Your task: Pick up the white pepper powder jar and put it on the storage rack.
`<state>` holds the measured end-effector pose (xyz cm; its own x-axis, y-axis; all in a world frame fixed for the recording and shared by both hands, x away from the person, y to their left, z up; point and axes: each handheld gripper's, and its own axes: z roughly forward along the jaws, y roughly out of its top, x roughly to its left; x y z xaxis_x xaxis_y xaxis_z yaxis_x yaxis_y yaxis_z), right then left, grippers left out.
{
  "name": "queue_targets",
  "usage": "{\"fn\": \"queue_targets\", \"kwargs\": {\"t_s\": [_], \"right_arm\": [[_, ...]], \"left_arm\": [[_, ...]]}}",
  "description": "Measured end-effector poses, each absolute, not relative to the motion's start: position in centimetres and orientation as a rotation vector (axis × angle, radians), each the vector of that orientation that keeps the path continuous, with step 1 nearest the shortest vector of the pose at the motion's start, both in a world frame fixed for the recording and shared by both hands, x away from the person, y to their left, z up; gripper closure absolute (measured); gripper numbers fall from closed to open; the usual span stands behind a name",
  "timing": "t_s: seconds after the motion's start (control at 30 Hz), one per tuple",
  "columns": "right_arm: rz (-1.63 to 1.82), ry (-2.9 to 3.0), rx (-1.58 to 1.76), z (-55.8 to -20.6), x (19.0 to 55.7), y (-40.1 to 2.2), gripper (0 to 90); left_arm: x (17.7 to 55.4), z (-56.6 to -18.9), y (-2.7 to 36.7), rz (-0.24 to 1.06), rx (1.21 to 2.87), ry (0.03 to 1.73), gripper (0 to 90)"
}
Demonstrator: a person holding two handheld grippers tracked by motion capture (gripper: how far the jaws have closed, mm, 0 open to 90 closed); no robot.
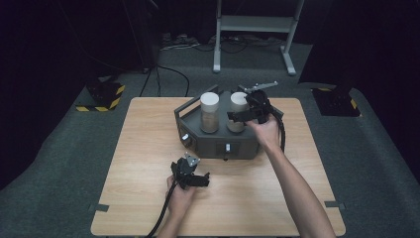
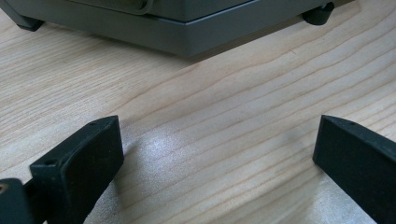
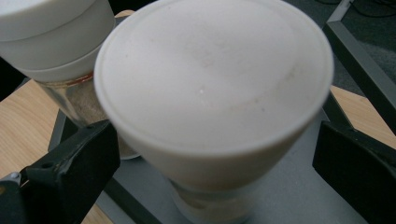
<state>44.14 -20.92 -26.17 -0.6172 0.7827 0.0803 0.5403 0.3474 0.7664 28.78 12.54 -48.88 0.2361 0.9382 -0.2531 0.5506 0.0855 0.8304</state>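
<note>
A grey angular machine (image 1: 213,144) stands at the back middle of the wooden table (image 1: 148,148). It holds two upright glass jars with white lids, a left jar (image 1: 209,111) and a right jar (image 1: 238,101). My right gripper (image 1: 239,115) is at the right jar. In the right gripper view the gripper (image 3: 210,140) is open, with one jaw on each side of the right jar (image 3: 212,70) just below its lid, and the left jar (image 3: 51,42) is beyond. My left gripper (image 1: 200,179) is low over the table in front of the machine. It is open (image 2: 215,135) over bare wood, empty.
The machine's base (image 2: 187,32) and a rubber foot (image 2: 320,14) lie just ahead of the left gripper. A handle bar (image 1: 188,105) sticks out at the machine's left. On the floor behind stand a white frame (image 1: 255,25) and a yellow-and-black striped base (image 1: 101,96).
</note>
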Motion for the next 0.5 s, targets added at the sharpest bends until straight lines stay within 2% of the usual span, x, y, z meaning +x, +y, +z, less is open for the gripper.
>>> {"fn": "queue_targets", "kwargs": {"t_s": [0.5], "right_arm": [[1.189, 2.34, 1.171, -26.7, 43.8, -23.9, 0.5]], "left_arm": [[28.8, -48.9, 12.5, 0.525, 1.576, 1.434, 1.7]]}}
